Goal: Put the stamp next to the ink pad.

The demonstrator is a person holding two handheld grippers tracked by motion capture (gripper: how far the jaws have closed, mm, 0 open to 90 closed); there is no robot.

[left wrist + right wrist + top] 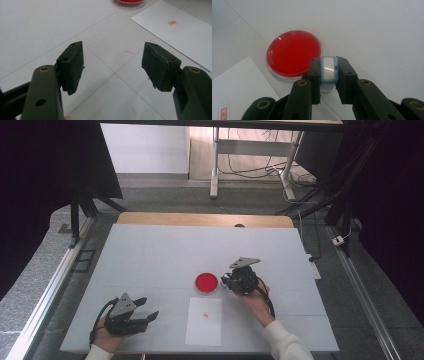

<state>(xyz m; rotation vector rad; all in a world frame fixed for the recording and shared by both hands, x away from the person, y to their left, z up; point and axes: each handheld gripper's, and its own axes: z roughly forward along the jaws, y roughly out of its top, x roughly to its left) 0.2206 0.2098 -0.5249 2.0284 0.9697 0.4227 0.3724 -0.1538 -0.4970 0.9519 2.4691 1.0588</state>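
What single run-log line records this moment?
right gripper: shut on pale blue stamp | beside round red ink pad | left gripper: open | white paper: stamped

White surface (150,255) with a faint grid of seams, a wooden edge (205,219) showing along its far side. Beyond that edge, grey carpeted floor (165,195), a white wall panel (145,147), and the metal legs of a second table (215,165) with loose cables (250,170) trailing under it. Black curtains (40,180) hanging to both sides of the surface, aluminium rails (47,292) running along its flanks.
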